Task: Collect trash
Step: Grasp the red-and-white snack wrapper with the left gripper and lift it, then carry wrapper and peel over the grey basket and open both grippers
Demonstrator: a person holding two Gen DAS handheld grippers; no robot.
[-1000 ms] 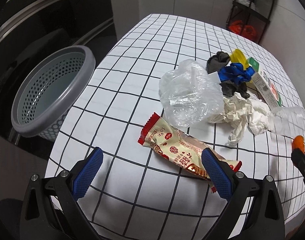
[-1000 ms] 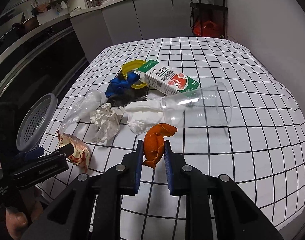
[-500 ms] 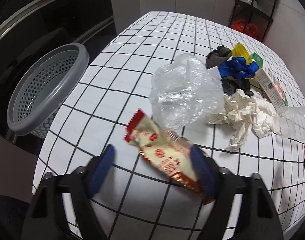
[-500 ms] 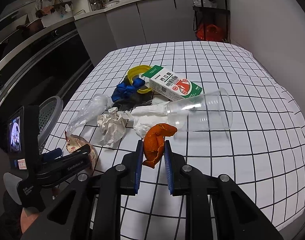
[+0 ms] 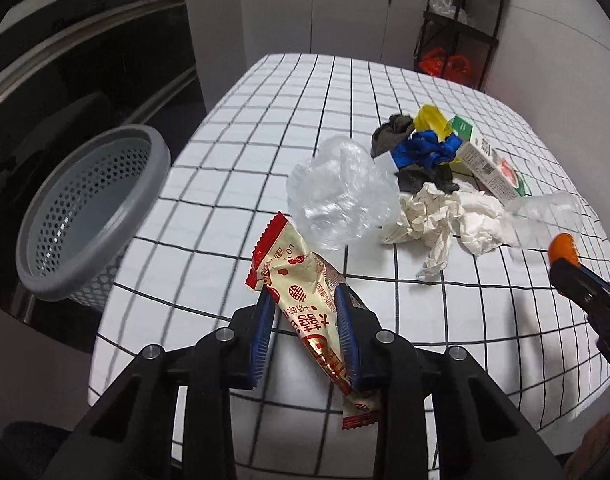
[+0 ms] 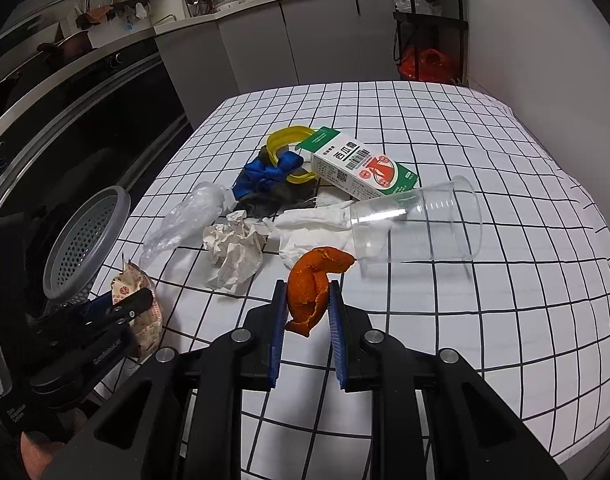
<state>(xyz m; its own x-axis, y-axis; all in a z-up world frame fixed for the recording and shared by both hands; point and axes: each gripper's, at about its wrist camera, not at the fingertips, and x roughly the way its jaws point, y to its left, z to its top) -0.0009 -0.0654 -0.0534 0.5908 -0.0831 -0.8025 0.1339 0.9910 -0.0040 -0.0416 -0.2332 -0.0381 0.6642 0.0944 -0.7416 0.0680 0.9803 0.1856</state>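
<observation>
A cream and red snack wrapper (image 5: pixel 293 264) sticks up between the blue pads of my left gripper (image 5: pixel 303 300). The jaws are closing and the pads press on its sides, with its lower end hanging below the fingers, off the checked tablecloth (image 5: pixel 265 128). An orange peel (image 6: pixel 313 272) sits pinched in my right gripper (image 6: pixel 307 292), which is shut on it just above the cloth. A grey perforated basket (image 5: pixel 85 208) stands off the table's left edge, beside my left gripper (image 6: pixel 121 304).
On the cloth lie a clear plastic bag (image 5: pixel 341 192), crumpled paper (image 5: pixel 425 216), white tissue (image 6: pixel 317 220), a tipped clear cup (image 6: pixel 417 224), a green and white carton (image 6: pixel 365 164), a blue ribbon (image 6: pixel 265 172) and a yellow ring (image 6: pixel 289 136). Dark cabinets run along the left.
My left gripper went from wide open around the wrapper to closed on it, and the wrapper now stands lifted off the cloth. The right gripper kept its hold on the peel.
</observation>
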